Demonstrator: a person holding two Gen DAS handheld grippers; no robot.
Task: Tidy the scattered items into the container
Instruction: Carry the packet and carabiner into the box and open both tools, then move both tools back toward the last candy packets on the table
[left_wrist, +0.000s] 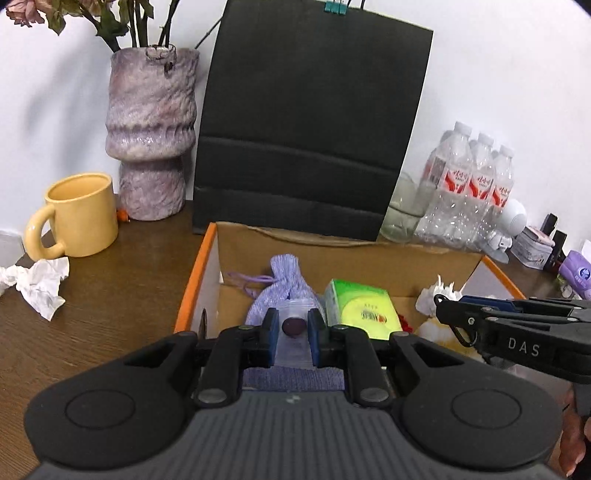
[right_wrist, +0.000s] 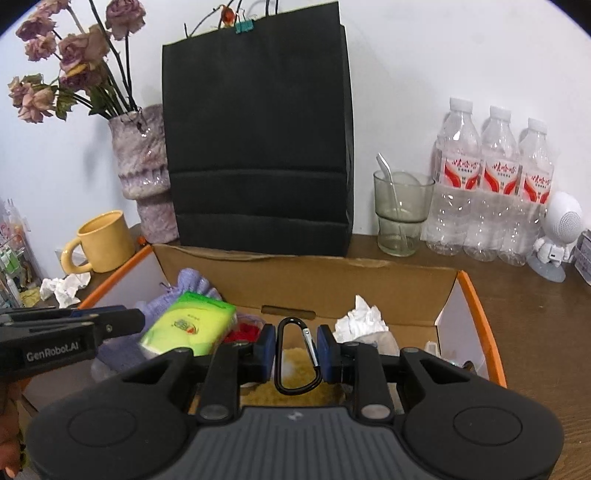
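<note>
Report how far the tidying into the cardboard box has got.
Done: the purple knit pouch, green tissue pack and a crumpled tissue lie in the cardboard box.

In hand: the left gripper pinches a small clear bag holding something dark purple; the right gripper clamps a black carabiner, both above the box.

Left: crumpled tissue on the table beside the yellow mug.

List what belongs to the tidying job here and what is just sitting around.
Job: orange-edged cardboard box, black metal carabiner, small clear plastic pouch, crumpled white tissue on the table.
Bystanders: yellow ceramic mug, black paper bag, mottled purple vase, clear plastic water bottles.
</note>
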